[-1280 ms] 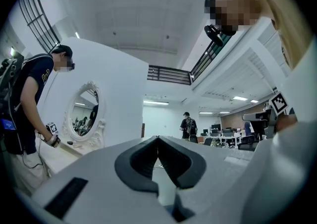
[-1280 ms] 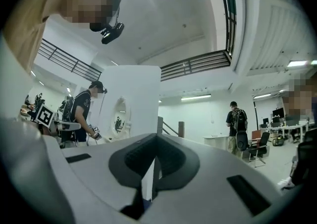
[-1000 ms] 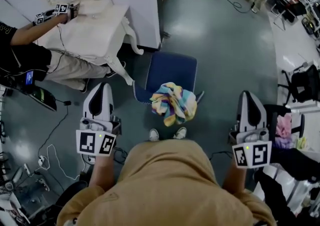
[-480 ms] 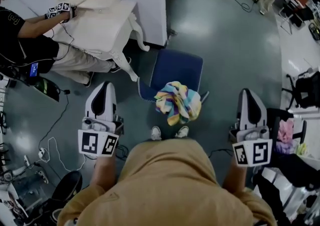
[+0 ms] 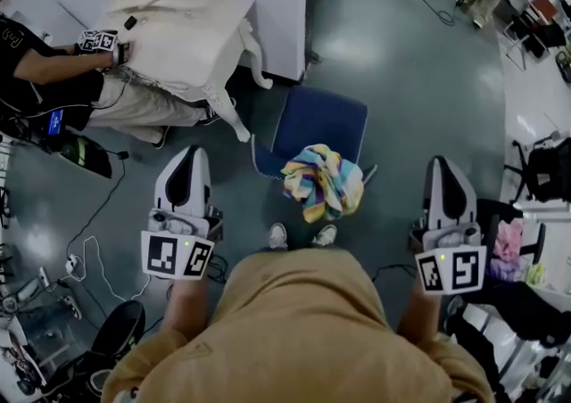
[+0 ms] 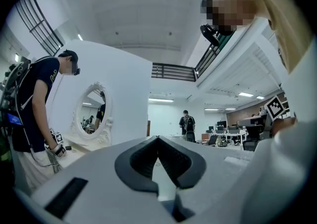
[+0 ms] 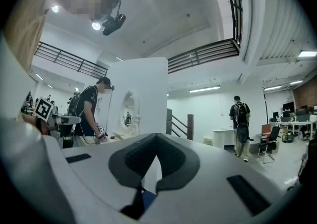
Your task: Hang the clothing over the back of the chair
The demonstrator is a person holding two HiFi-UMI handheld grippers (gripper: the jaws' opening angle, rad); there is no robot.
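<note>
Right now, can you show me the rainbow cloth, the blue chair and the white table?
rainbow cloth (image 5: 323, 180), head view, middle of the bundle.
blue chair (image 5: 323, 123), head view, bare blue surface.
white table (image 5: 183, 40), head view, bare top.

Head camera steeply above chair (image 5: 319, 125)

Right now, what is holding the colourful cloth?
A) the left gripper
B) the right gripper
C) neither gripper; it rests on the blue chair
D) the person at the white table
C: the cloth sits bunched at the near edge of the blue chair, while the left gripper and right gripper are both shut on nothing, one on each side and clear of it.
</note>
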